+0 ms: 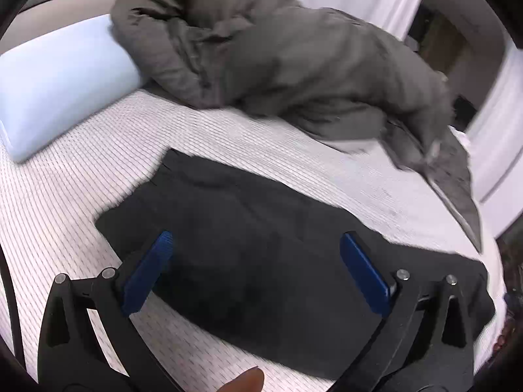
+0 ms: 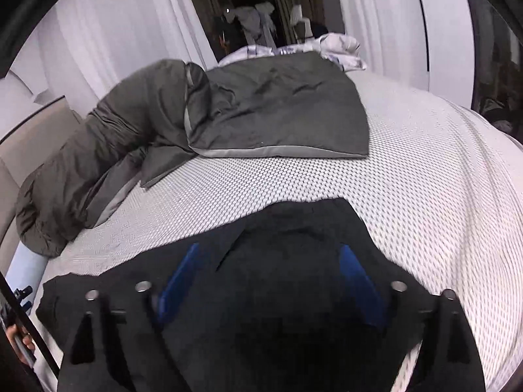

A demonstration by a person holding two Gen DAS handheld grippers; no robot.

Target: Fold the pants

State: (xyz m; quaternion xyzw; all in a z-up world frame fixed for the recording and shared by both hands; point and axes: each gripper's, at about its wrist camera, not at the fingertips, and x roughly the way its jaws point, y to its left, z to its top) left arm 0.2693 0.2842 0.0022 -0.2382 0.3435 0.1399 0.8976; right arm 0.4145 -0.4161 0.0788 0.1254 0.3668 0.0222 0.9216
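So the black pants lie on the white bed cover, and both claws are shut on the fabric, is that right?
Not quite. The black pants do lie on the white bed cover, but the left claw and right claw are open, as both wrist views show.

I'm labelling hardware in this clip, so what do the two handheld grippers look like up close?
The left gripper and the right gripper look the same: matte black linkage arms with triangular cut-outs, round silver pivot pins, and two long flat fingers faced with blue ribbed pads. A thin black cable runs down the left edge of the left wrist view. No sleeves or markings are visible.
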